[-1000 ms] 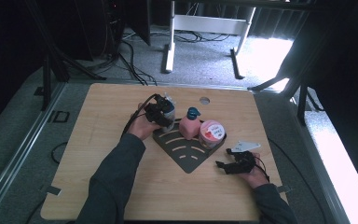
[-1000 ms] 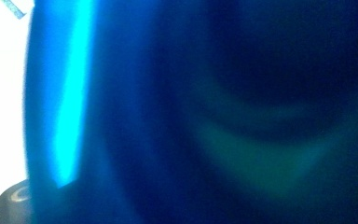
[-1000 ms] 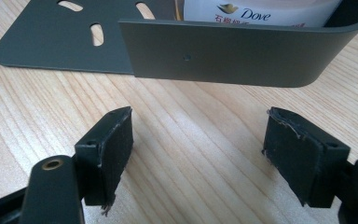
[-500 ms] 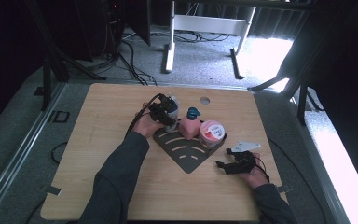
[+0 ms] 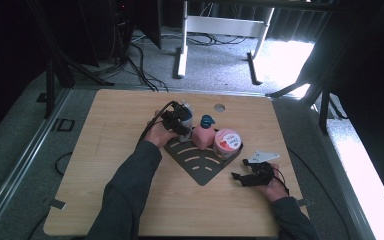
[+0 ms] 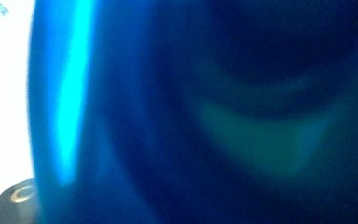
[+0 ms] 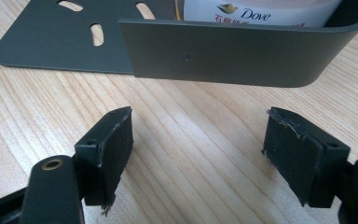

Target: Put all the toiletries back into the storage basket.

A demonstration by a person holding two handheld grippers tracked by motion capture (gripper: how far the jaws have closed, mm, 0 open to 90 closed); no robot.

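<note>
Dark metal corner rack (image 5: 200, 162) sits mid-table, holding a pink pump bottle (image 5: 203, 136) and a Dove jar (image 5: 227, 141) along its back wall. Left gripper (image 5: 179, 119) is clamped on a blue bottle (image 6: 205, 112) at the rack's far left corner, beside the pump bottle. Right gripper (image 7: 198, 149) rests near the table's right edge, jaws apart and holding nothing. Risk: lowering the blue bottle tilted could knock the pump bottle over, or catch the rack wall (image 7: 223, 51).
</note>
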